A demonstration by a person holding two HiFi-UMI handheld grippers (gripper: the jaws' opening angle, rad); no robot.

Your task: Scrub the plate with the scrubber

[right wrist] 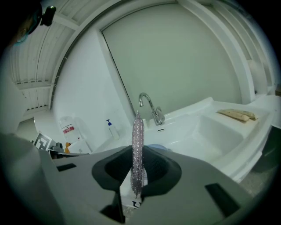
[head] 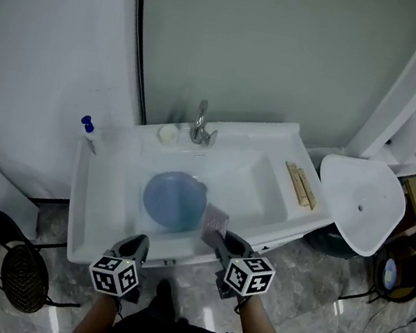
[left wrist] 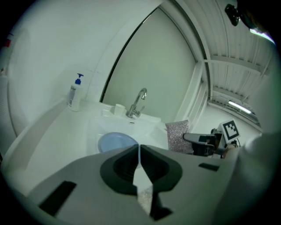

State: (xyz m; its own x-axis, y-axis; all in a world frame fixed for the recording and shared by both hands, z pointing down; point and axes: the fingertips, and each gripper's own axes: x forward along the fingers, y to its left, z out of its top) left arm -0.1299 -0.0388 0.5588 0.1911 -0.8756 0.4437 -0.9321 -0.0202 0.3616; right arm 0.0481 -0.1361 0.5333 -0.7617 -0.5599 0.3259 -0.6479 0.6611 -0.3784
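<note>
Plate [head: 174, 201]: blue, round, lying in the bowl of the white sink [head: 95, 206], toward the front edge and left of centre.

Scrubber [head: 215, 220]: a silvery, sparkly pad, pinched by the right tongs [head: 220, 243] along its lower part. It stands upright and edge-on between the jaws in the right gripper view. In the head view it sits over the front part of the bowl, at the plate's right edge. Contact between pad and plate cannot be confirmed from any view.

Left tongs [head: 135, 244]: jaws pressed together with nothing between them. They are held at the front edge of the sink, on the near left side of the plate and clear of it.

Other items noted:
- Tap [head: 201, 127] at the middle of the sink's back edge.
- Small white cup [head: 167, 134] just beside the tap, on its left.
- Soap bottle [head: 87, 130] with a blue pump, at the back left corner.
- Pale wooden sticks [head: 300, 184] lying along the right edge.

Both tongs point toward the back edge of the sink, angled downward, and each carries a cube with square markers [head: 249, 276].
</note>
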